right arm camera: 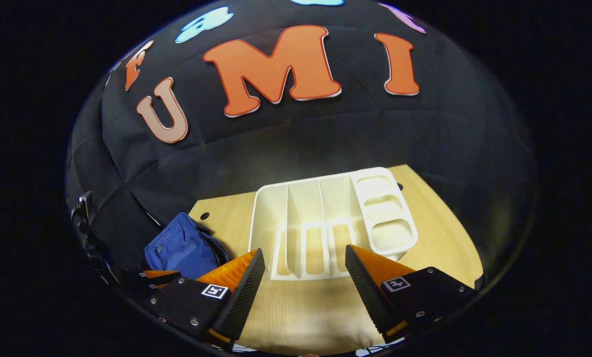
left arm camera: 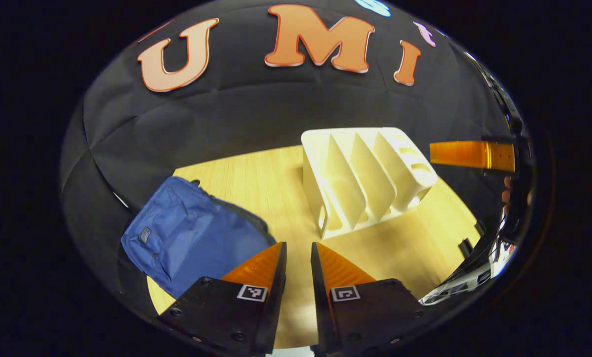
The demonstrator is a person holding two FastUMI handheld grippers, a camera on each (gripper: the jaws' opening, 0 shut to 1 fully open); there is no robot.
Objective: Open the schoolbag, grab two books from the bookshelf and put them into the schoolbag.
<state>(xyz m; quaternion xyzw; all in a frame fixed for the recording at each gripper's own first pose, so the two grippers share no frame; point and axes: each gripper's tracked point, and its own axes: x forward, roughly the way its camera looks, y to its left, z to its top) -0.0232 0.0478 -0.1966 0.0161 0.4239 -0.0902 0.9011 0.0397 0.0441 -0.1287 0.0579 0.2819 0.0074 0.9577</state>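
The blue schoolbag (left arm camera: 192, 233) lies on the wooden table (left arm camera: 256, 178) at the left, front pocket up; I cannot tell whether its zip is undone. The white bookshelf (left arm camera: 365, 178) stands mid-table, its slots between the dividers empty. My left gripper (left arm camera: 298, 244) hovers low between bag and shelf, open by a narrow gap with nothing in it. In the right gripper view, my right gripper (right arm camera: 303, 249) is open wide just in front of the bookshelf (right arm camera: 325, 223), and the schoolbag (right arm camera: 182, 248) lies to the left. One right-gripper finger (left arm camera: 472, 154) shows beyond the shelf.
The booth's black cloth wall closes the back and sides. The table's right edge runs close past the shelf, with a small black fitting (left arm camera: 465, 245) on it. A hand (left arm camera: 506, 191) shows at the far right. The left gripper (right arm camera: 149, 275) sits beside the bag.
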